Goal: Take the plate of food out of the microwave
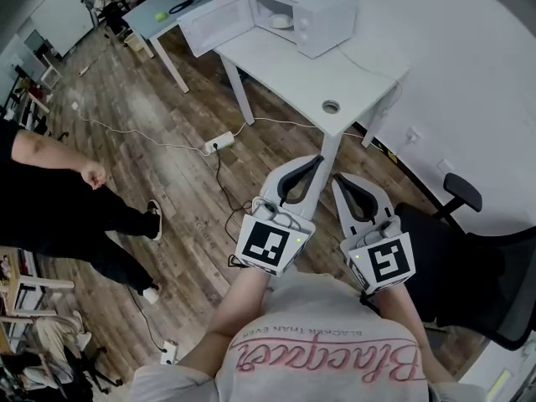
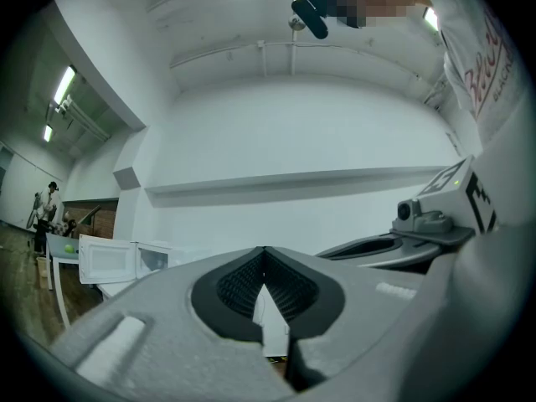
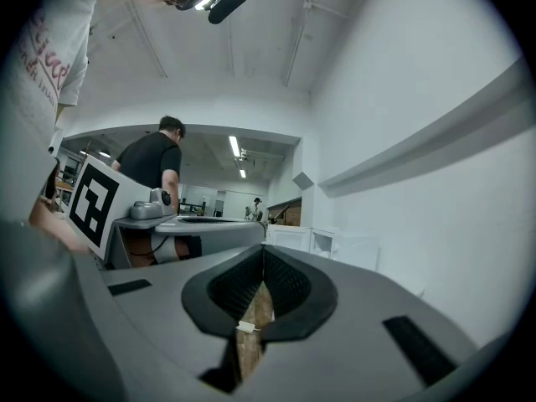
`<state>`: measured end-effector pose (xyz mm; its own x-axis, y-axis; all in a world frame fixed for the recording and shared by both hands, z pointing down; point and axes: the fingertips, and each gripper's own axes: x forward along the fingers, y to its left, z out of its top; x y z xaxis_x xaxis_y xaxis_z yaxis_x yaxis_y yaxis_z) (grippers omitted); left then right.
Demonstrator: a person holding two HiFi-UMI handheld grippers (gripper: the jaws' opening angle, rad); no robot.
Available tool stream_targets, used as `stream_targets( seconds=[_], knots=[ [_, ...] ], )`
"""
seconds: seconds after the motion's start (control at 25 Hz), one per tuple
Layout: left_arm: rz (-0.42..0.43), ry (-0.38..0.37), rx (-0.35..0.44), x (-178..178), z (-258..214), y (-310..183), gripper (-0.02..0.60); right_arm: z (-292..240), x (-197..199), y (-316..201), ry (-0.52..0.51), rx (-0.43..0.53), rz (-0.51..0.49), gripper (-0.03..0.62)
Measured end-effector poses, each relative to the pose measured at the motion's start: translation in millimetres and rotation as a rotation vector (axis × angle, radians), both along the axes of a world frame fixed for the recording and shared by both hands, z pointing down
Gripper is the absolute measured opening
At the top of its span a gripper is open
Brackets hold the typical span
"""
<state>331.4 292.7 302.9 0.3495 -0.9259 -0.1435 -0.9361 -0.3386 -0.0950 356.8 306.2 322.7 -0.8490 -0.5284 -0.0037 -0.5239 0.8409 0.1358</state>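
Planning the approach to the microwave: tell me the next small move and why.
Probably step closer to the microwave. Its door already stands open with the plate inside, but the left gripper and right gripper are shut, empty and well short of the table.

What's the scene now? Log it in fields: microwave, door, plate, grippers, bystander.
microwave: on the table
door: open, swung left
plate: inside the microwave; contents too small to tell
left gripper: shut, empty, far from the microwave
right gripper: shut, empty, beside the left gripper
bystander: standing on the floor, left of the table
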Motion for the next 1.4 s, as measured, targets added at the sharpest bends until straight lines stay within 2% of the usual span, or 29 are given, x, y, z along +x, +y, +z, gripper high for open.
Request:
stream_targets(
  seconds=[0.64,1.0,1.4],
  knots=[
    [-0.038,0.03,-0.008,-79,5,-45,0.005,8,-76,-49,0.003,-0.033,-0.025,0.012],
    [-0.038,0.054,0.005,-135,-2,-70,0.005,2,-134,-75,-0.005,-0.033,-0.034,0.012],
    [-0.026,0.044,0.009,-190,0,-89,0.005,4,-186,-99,-0.013,-0.061,-0.019,0.012]
  ],
)
